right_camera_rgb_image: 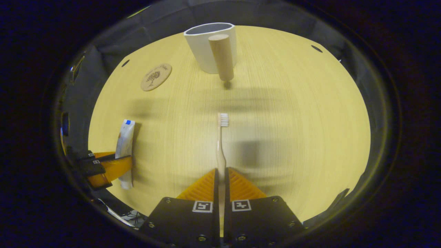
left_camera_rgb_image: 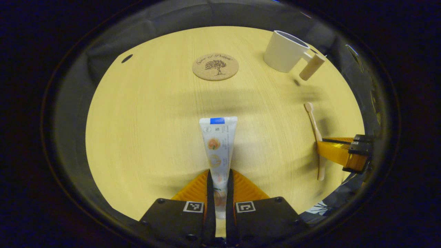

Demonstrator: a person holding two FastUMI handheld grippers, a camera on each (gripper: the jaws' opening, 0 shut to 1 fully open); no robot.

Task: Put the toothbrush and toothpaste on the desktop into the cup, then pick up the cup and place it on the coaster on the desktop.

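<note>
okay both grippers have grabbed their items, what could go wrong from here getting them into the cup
The left gripper pinches the toothpaste near its lower end, so the long tube may swing or slip. The right gripper holds the thin toothbrush low on its handle; it could twist. The cup looks narrow, so both going in together might collide.

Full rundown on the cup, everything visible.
The cup is a white, matte mug, plastic or ceramic by its look, with an oval open mouth and a dark inside. A pale wood-like cylindrical handle hangs off one side on a short white arm, slanting down without touching the table. It stands upright at the far side, to the right of the cork coaster and apart from it. Nothing shows inside, though its bottom is hidden; nothing but the table touches it.
</note>
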